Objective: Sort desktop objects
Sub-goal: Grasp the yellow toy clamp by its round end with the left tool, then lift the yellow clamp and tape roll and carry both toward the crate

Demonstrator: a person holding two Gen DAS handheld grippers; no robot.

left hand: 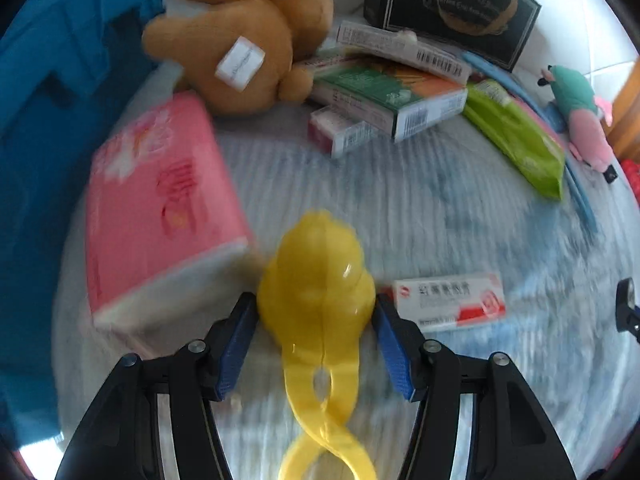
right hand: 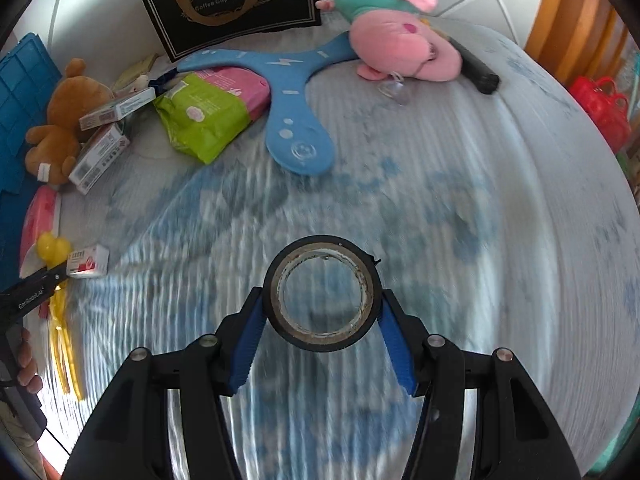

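From the left wrist view, the left tool (left hand: 316, 316) is clamped on a yellow duck-shaped toy (left hand: 316, 276), its blue pads pressing both sides of the body while the yellow loop tail trails down between the fingers. Just left of it lies a pink tissue pack (left hand: 160, 208); just right, a red-and-white medicine box (left hand: 450, 300). Farther back sit a brown teddy bear (left hand: 240, 36), a stack of medicine boxes (left hand: 384, 92), a green packet (left hand: 516, 140) and a black gift bag (left hand: 452, 4). A blue crate (left hand: 52, 100) stands along the left edge of the tabletop (left hand: 400, 208).

From the right wrist view, the right tool (right hand: 320, 312) grips a black tape roll (right hand: 322, 296) above the striped cloth, upright with its hole facing the camera. Beyond lie a blue boomerang (right hand: 292, 92) and a pink plush pig (right hand: 404, 48), touching the boomerang's far arm.
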